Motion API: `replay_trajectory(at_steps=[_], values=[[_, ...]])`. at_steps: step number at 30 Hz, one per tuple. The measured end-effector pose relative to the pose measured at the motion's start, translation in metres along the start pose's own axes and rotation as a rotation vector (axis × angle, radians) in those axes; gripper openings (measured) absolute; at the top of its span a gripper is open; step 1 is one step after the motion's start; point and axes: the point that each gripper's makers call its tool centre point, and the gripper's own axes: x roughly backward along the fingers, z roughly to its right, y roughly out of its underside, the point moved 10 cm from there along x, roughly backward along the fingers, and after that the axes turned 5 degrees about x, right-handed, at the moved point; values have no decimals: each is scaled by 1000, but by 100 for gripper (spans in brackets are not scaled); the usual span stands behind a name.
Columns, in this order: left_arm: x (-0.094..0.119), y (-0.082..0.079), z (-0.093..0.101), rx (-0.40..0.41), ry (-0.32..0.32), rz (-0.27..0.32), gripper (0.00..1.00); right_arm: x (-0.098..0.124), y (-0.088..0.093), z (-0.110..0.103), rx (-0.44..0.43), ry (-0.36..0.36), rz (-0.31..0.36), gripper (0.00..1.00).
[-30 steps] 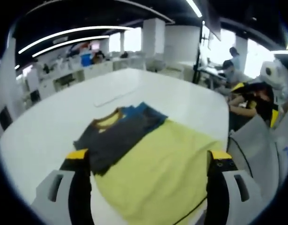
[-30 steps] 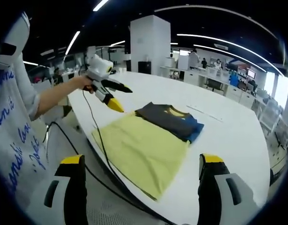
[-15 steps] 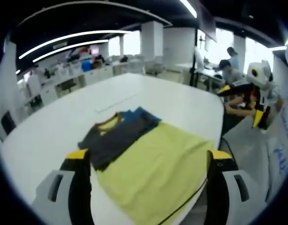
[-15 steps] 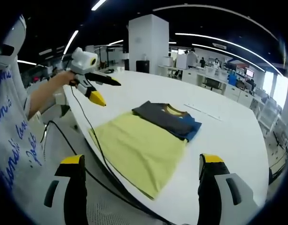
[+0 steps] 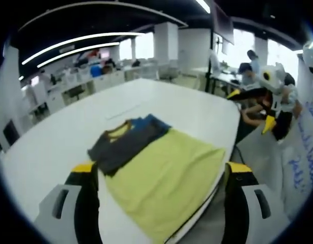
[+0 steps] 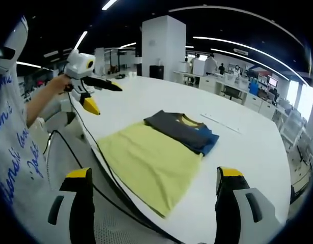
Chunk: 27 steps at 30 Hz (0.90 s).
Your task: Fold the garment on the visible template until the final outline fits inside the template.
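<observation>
Garment [image 6: 180, 131], folded dark, lies at the yellow template's [image 6: 148, 165] 1 o'clock end, seemingly overhanging it. Left gripper [image 6: 93, 95] and right gripper [image 5: 253, 107] hang apart above the table [image 6: 258, 147], jaws spread, empty. Likely next: shift garment inside the outline.

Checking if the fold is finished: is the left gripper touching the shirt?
Apart. The right gripper view shows the left gripper held in the air beyond the table edge, open, well clear of the shirt.

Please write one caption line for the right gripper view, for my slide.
Folded dark garment overlapping a yellow template on a white table, left gripper raised beside it.
</observation>
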Motion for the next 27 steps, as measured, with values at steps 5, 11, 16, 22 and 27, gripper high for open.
replay_trajectory(at_steps=[5,11,16,22,27], values=[[7,7,-1,39,-27,26,100,1,1,-1,-3,6,-1,100],[17,18,6,48,-24,-5,100,4,3,-1,-12,16,-8,100],[27,23,9,51,-51,-5,100,8,5,-1,-12,32,-9,100],[39,32,11,65,-83,-24,100,11,7,0,-14,46,-14,100],[45,35,15,72,-79,-29,100,11,10,-2,-9,56,-25,100]])
